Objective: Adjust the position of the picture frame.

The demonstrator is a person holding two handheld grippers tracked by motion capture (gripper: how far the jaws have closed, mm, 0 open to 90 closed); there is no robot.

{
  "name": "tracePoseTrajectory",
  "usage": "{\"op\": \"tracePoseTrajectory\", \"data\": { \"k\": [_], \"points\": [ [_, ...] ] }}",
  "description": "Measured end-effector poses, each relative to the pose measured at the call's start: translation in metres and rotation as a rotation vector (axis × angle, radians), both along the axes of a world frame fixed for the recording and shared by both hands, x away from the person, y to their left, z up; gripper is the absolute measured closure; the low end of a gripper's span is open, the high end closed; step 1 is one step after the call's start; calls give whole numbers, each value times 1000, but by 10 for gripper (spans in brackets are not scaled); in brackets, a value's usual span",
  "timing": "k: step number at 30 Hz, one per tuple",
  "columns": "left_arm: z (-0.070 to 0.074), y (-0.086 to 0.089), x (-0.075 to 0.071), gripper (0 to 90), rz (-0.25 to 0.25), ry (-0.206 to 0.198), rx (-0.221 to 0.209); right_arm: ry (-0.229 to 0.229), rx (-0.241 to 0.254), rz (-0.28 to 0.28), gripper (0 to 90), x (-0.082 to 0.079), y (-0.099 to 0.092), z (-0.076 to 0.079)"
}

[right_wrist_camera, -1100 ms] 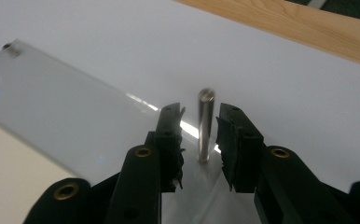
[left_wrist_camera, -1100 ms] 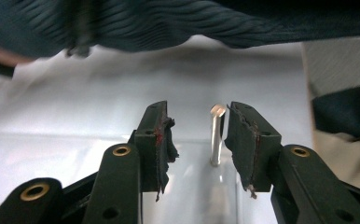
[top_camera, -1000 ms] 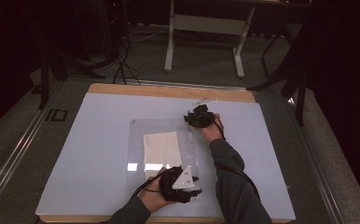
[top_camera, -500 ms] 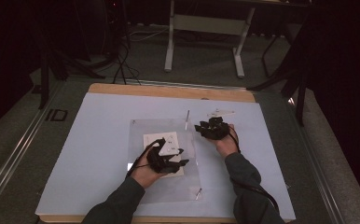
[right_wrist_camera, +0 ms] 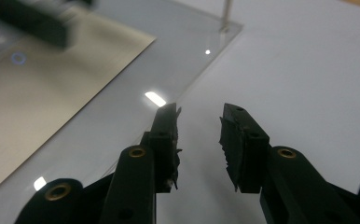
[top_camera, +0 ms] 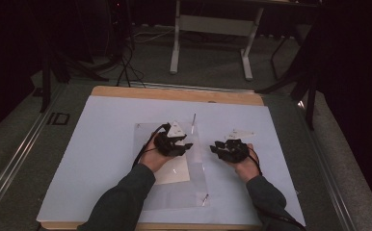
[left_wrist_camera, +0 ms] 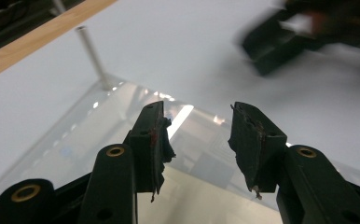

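Note:
A clear acrylic plate [top_camera: 198, 187] lies on the white mat, with a pale sheet [top_camera: 174, 173] under or on it. My left gripper [top_camera: 188, 143] hovers over the plate's far half and is open, with nothing between its jaws [left_wrist_camera: 199, 109]. My right gripper [top_camera: 215, 147] is just right of the plate over bare mat. It is open and empty [right_wrist_camera: 200, 109], and its jaws have just closed a little. The right gripper view shows the plate [right_wrist_camera: 178, 56] and the sheet [right_wrist_camera: 52, 84] to its left.
A thin metal pin [top_camera: 193, 120] stands at the plate's far right corner [left_wrist_camera: 92, 53] [right_wrist_camera: 225, 11], and another pin [top_camera: 205, 198] at the near right corner. The white mat [top_camera: 102, 159] covers a wooden table [top_camera: 174, 94]. Dark floor and stands lie beyond.
The left gripper has moved from the plate's near edge away from the person to its far half. The right gripper has come from the far corner toward the person and to the right.

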State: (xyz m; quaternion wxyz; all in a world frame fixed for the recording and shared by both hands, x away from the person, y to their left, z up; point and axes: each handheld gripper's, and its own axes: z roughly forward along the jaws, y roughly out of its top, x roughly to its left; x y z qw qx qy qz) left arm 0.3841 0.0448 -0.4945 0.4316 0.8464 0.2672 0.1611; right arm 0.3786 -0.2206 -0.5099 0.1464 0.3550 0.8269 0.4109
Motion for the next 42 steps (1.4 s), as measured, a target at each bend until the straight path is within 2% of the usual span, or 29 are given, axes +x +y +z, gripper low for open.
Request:
{"op": "tracePoseTrajectory", "data": {
  "k": [7,10,14,17,19,22,25,29,31,36,39,42],
  "points": [
    [-8,1,33,539,65,13,10,-16,10,42,662,-35,-5,-4],
    [-11,-4,47,540,92,27,2,-9,35,46,668,-50,-10,-5],
    [-14,-14,64,544,100,22,41,-14,29,71,668,-71,-13,-6],
    [-16,-18,75,569,116,30,28,23,52,89,665,-85,-18,-9],
    [-19,-21,81,576,123,38,35,28,40,105,665,-94,-19,-13],
    [-21,-26,87,577,121,33,56,22,21,134,665,-107,-19,-14],
    [-22,-29,92,582,127,37,36,11,17,150,665,-117,-19,-11],
    [-22,-34,97,597,128,34,44,-10,21,195,665,-129,-21,-9],
    [-20,-36,99,606,129,32,53,-5,19,215,664,-133,-21,-9],
    [-20,-43,104,644,120,37,74,25,29,328,641,-141,-20,-14],
    [-19,-48,106,677,123,45,74,21,22,401,620,-147,-13,-12],
    [-19,-49,108,717,138,53,75,10,43,417,617,-150,-5,-13]
  ]
}}
